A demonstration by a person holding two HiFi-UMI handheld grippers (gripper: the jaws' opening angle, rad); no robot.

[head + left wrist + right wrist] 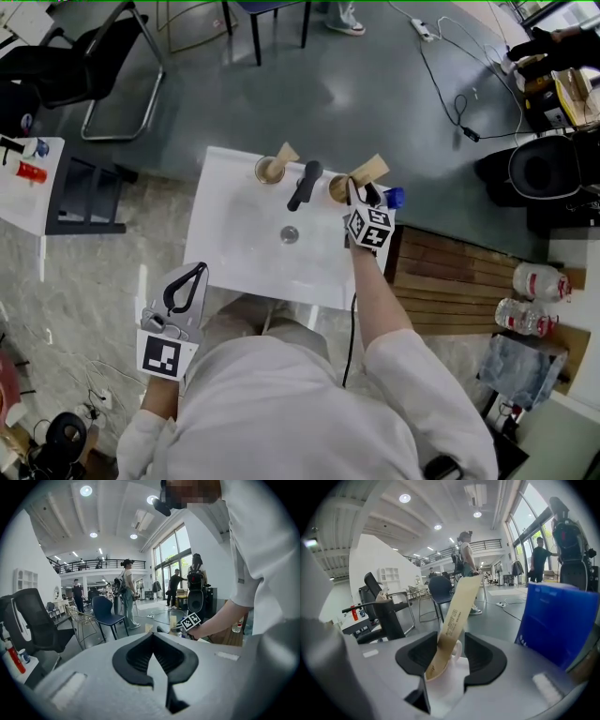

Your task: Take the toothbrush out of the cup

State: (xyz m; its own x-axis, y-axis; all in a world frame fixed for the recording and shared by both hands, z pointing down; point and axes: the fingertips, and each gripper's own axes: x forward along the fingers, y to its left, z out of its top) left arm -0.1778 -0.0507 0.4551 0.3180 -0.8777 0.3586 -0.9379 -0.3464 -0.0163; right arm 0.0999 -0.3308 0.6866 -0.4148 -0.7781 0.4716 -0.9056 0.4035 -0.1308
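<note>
Done: nothing yet | toothbrush [457, 611] stands in its cup [440, 686] at the sink's [234, 234] far edge, right of the tap [305, 185] | right gripper [452, 656] wide open around it, not pinching | left gripper [153, 656] closed, empty, off the near left corner | to do: pinch, lift out.

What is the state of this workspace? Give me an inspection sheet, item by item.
Surface: white sink top with drain and black faucet.
Job's things: right cup holds a leaning packaged toothbrush; second cup, also stocked, left of the faucet.
Clutter: blue box beside the right cup.
Grippers: right gripper open, jaws either side of the toothbrush, not pressing; left gripper shut, empty, off the sink's near left corner.
Cables: black cable and power strip on the floor.
Surroundings: chair, wooden slats, water bottles, people beyond.
</note>
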